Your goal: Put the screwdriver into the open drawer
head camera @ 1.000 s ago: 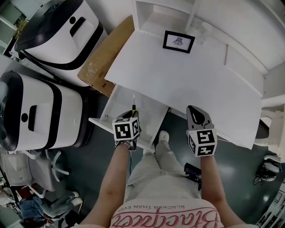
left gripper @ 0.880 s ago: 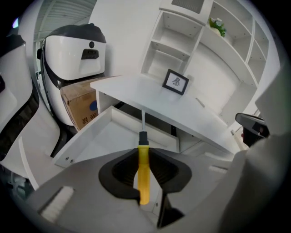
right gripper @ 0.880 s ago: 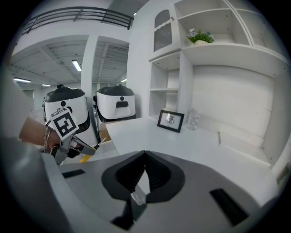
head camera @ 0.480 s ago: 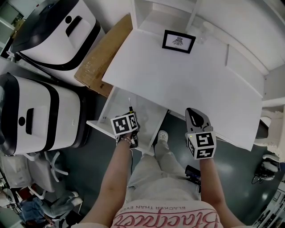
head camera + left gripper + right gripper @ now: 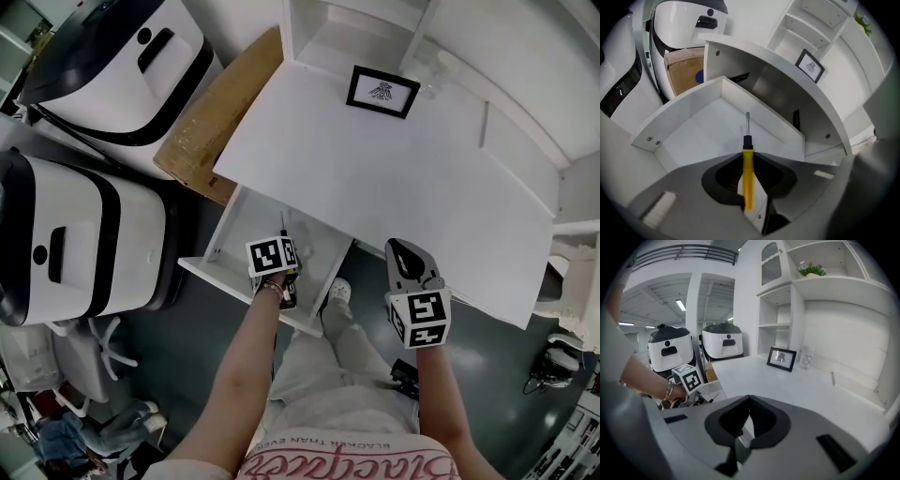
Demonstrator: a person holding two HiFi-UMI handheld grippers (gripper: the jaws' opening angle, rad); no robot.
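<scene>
My left gripper is shut on the yellow handle of the screwdriver. Its black collar and thin metal blade point down into the open white drawer. In the head view this gripper hangs low over the drawer, which is pulled out from under the desk, and the blade tip shows just beyond the marker cube. My right gripper is held at the desk's front edge to the right. Its black jaws are shut with nothing between them.
The white desk carries a small black picture frame, with shelves behind it. Two large white and black machines and a cardboard box stand left of the drawer. The person's legs are below the drawer front.
My left gripper has sunk toward the drawer with the screwdriver and rolled a little. The right gripper has stayed where it was.
</scene>
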